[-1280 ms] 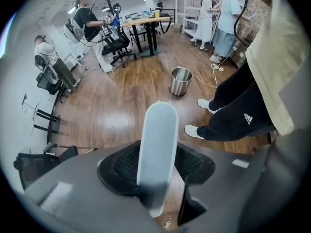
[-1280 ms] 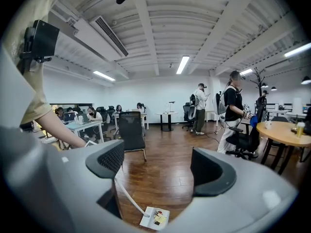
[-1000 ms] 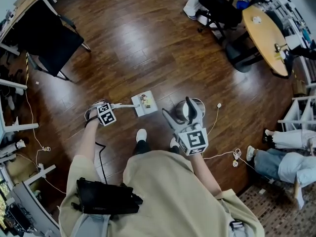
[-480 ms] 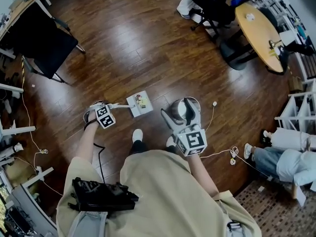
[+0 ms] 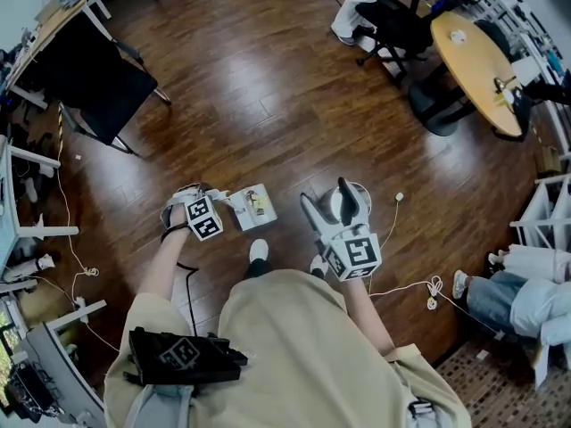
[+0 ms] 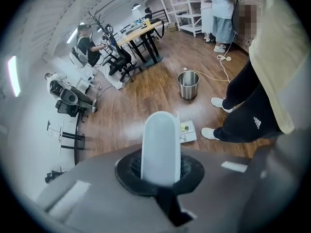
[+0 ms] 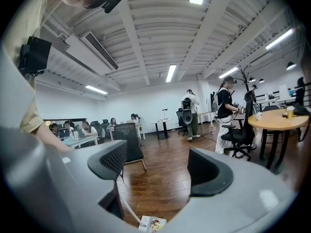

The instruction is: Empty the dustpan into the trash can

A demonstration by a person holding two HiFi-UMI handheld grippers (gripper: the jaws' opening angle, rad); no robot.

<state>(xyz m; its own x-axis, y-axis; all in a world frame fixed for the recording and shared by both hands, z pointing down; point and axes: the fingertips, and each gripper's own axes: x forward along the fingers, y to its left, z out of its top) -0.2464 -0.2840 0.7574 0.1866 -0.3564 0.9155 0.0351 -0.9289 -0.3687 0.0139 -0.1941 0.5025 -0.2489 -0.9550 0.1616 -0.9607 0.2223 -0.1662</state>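
Note:
My left gripper (image 5: 214, 200) is shut on the white handle (image 6: 160, 140) of the dustpan (image 5: 252, 207), whose white pan holds small bits of litter. In the left gripper view the pan (image 6: 187, 131) lies past the handle's tip, above the wood floor, and the steel trash can (image 6: 188, 84) stands farther off. My right gripper (image 5: 325, 194) hangs over the near side of the trash can (image 5: 359, 194) and partly hides it. Its jaws have just been closing; they stand apart with nothing between them (image 7: 160, 166). The dustpan (image 7: 152, 224) shows at that view's bottom edge.
A black office chair (image 5: 98, 74) stands at the far left, and a round wooden table (image 5: 477, 56) with dark chairs (image 5: 393, 16) at the far right. A white cable (image 5: 397, 199) trails beside the can. The person's shoes (image 5: 257, 251) are just behind the dustpan.
The left gripper has risen with the dustpan, which now shows closer to it in the head view. The right gripper has shifted a little near the can.

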